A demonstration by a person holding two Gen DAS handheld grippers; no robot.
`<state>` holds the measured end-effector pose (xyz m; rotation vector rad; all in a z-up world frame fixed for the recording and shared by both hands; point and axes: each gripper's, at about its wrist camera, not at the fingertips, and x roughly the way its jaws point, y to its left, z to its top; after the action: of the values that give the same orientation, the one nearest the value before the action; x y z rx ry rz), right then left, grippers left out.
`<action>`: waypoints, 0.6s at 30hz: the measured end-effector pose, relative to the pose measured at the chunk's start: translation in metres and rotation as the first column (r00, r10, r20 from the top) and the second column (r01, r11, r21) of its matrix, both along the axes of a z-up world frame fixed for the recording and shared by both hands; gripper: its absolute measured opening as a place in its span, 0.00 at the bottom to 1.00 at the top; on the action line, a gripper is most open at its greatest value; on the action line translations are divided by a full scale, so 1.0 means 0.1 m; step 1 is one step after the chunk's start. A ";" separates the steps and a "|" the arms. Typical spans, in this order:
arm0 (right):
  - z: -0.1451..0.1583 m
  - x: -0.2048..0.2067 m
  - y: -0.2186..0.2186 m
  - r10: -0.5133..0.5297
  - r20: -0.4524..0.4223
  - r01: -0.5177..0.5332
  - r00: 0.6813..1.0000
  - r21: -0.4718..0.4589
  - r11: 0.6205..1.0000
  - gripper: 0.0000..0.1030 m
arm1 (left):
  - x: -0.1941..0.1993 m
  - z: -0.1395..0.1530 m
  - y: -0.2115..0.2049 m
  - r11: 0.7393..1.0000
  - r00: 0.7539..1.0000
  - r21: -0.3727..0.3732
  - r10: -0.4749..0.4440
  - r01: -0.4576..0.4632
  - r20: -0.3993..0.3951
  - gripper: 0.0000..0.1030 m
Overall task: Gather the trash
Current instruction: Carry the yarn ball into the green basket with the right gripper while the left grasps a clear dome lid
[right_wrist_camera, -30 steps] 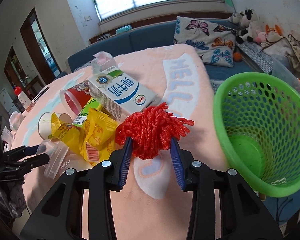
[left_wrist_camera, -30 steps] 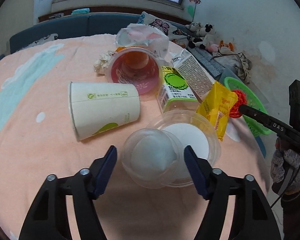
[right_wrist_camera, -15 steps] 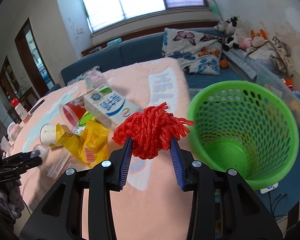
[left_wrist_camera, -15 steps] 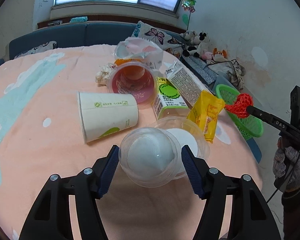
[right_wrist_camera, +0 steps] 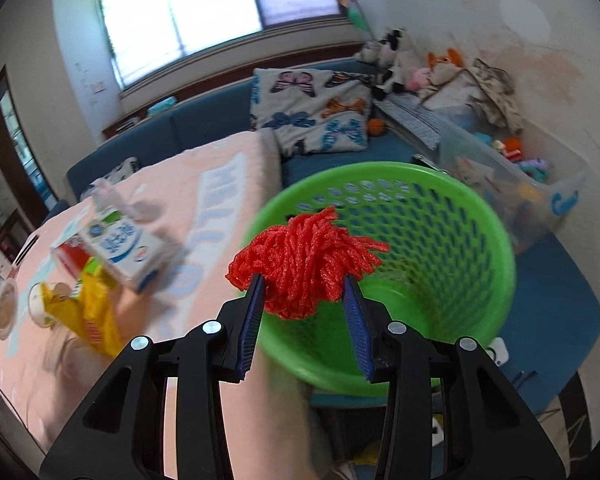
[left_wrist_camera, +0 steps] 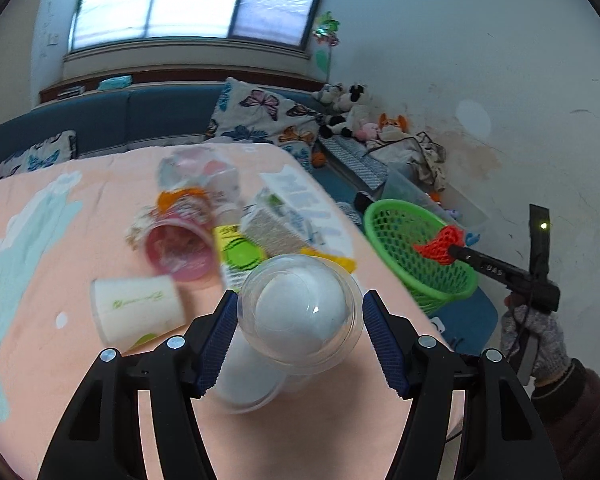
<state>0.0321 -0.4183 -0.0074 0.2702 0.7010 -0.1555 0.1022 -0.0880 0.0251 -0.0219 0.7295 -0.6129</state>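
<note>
The right hand-held gripper (right_wrist_camera: 305, 297) clenches a red mesh bundle (right_wrist_camera: 306, 258) above the green basket (right_wrist_camera: 440, 240); the left hand-held gripper (left_wrist_camera: 298, 320) grasps a clear plastic cup (left_wrist_camera: 298, 312) above the desk (left_wrist_camera: 40, 340).

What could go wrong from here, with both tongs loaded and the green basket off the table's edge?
1. The right tongs pinch only the lower part of the fluffy red mesh bundle; opened too near the green perforated plastic basket's near rim, it might fall outside.
2. The left tongs squeeze a smooth clear domed plastic cup, which may slip or buckle.
3. The white tub beneath may get dragged along.
</note>
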 end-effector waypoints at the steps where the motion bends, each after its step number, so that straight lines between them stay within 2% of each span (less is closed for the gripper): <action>1: -0.02 -0.01 -0.07 -0.010 -0.002 0.010 1.000 0.001 1.000 0.43 | 0.01 0.02 -0.09 1.000 1.000 -0.001 -0.013 0.013 -0.001 0.60; 6: -0.07 -0.07 -0.28 -0.029 -0.004 0.029 1.000 0.009 1.000 0.53 | 0.06 0.13 -0.60 0.996 0.996 0.020 -0.084 0.083 0.010 0.60; 9: -0.07 -0.15 -0.42 -0.046 0.012 0.045 0.999 0.023 0.999 0.63 | 0.12 0.16 -0.94 0.992 0.993 0.044 -0.120 0.119 0.016 0.60; 12: -0.07 -0.25 -0.53 -0.059 0.024 0.058 0.998 0.041 0.997 0.63 | 0.22 0.14 -1.27 0.988 0.989 0.059 -0.144 0.145 -0.010 0.60; 18: -0.04 -0.47 -0.70 -0.071 0.047 0.068 0.996 0.069 0.995 0.71 | 0.35 0.02 -1.92 0.974 0.978 0.098 -0.202 0.206 -0.049 0.60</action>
<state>-0.0153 -0.4886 -0.0114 0.3626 0.6491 -0.1913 0.1372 -0.2801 0.0272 0.1384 0.8065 -0.7721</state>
